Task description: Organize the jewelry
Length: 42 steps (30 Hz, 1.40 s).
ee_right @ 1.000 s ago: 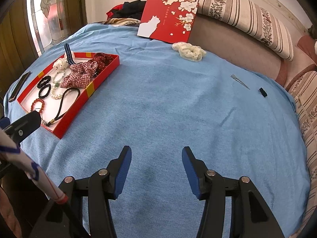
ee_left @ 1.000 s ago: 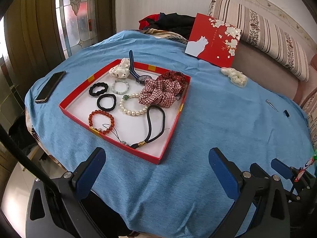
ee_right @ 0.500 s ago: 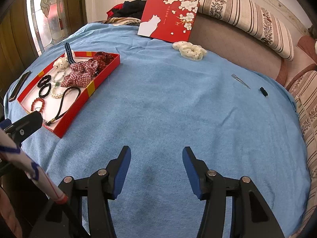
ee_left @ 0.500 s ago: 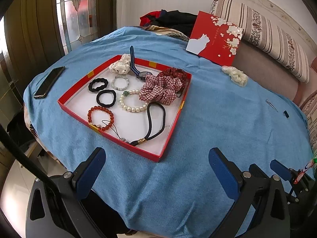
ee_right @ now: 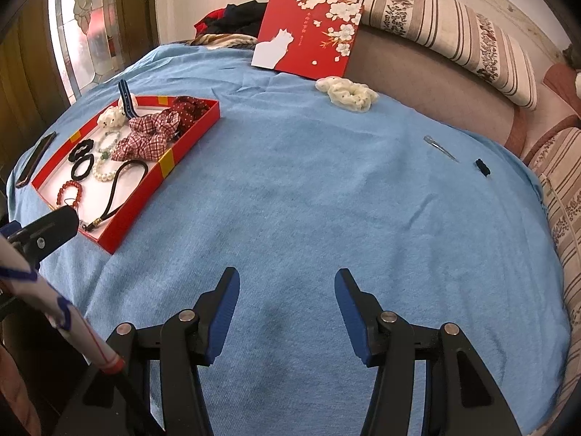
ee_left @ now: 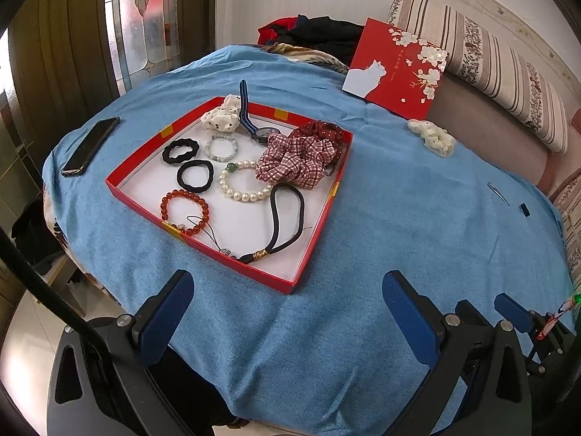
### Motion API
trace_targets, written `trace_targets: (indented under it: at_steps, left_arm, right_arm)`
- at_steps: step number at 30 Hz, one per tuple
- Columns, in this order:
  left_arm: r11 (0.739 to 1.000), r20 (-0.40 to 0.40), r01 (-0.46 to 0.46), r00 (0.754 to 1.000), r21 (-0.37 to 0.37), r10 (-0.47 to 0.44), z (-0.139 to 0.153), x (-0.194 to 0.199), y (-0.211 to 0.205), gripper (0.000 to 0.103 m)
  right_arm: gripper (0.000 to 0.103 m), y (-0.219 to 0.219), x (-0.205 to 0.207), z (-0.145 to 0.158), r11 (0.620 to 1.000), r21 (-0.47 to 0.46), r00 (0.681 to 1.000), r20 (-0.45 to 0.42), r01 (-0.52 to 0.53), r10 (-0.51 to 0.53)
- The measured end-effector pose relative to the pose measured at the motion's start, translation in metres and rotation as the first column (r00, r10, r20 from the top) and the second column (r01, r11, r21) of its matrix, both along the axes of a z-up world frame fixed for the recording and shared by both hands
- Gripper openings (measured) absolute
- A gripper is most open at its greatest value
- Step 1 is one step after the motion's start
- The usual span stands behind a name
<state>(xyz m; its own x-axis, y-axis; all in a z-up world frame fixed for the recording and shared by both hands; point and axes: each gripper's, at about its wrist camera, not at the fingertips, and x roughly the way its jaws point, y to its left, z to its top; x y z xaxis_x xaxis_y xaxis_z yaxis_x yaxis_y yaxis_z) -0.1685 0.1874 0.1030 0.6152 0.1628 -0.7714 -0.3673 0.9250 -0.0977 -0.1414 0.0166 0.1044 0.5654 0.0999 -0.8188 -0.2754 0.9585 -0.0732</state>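
Most pieces lie inside the red tray [ee_left: 319, 218]; a white scrunchie [ee_right: 346, 94], hair clip [ee_right: 441, 149] and a small black piece [ee_right: 483, 168] remain outside it. Both the left gripper [ee_left: 287, 312] and right gripper [ee_right: 287, 305] have fingers wide apart, empty.

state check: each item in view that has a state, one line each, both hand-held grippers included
left hand-held gripper: open, empty
right hand-held gripper: open, empty
red tray: lidless, holds the jewelry
lid: off, propped against the sofa
cream scrunchie: outside the tray, on the cloth
hair clip: outside the tray, on the cloth
phone: screen dark
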Motion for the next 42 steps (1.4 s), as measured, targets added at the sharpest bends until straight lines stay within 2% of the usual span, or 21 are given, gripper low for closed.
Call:
trace_targets:
  at_steps: [17, 42]
  left_arm:
    - [1.0, 0.015, -0.021, 1.0, -0.006, 0.021, 0.005, -0.002, 0.007, 0.103]
    - [0.991, 0.007, -0.127, 0.992, -0.038, 0.127, 0.001, -0.011, 0.042, 0.103]
  right_arm:
    - [0.061, 0.007, 0.003, 0.009, 1.0, -0.006, 1.0, 0.018, -0.021, 0.021]
    - [0.063, 0.046, 0.004, 0.014, 0.996, -0.021, 0.996, 0.024, -0.086, 0.086]
